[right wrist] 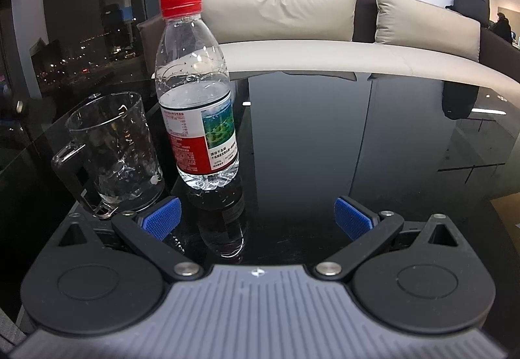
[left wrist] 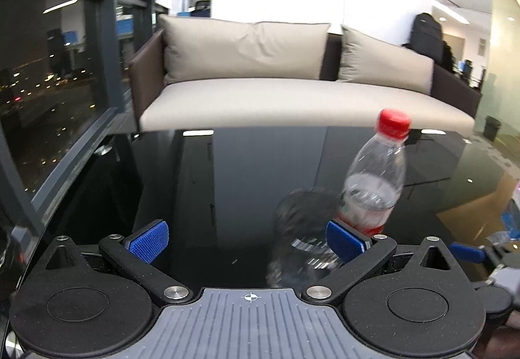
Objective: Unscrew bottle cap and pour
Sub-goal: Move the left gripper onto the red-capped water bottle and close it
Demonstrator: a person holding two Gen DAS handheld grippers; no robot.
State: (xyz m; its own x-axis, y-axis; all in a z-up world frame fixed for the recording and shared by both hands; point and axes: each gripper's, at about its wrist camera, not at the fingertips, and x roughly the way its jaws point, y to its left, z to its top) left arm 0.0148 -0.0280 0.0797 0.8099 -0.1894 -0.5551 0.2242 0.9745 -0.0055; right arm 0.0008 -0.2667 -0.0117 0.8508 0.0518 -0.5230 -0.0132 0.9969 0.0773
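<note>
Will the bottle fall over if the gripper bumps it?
Probably, if bumped high. The bottle is tall, narrow and only about half full, so fairly light. It stands on a glossy table, so it might slide instead.

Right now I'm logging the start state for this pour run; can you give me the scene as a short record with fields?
bottle: upright on the black glass table, part full of water
cap: red, screwed on
glass mug: left of the bottle in the right wrist view, upright, looks empty
left gripper: open, holding nothing, bottle beyond its right finger
right gripper: open, holding nothing, bottle ahead toward its left finger
background: beige sofa behind the table
</note>
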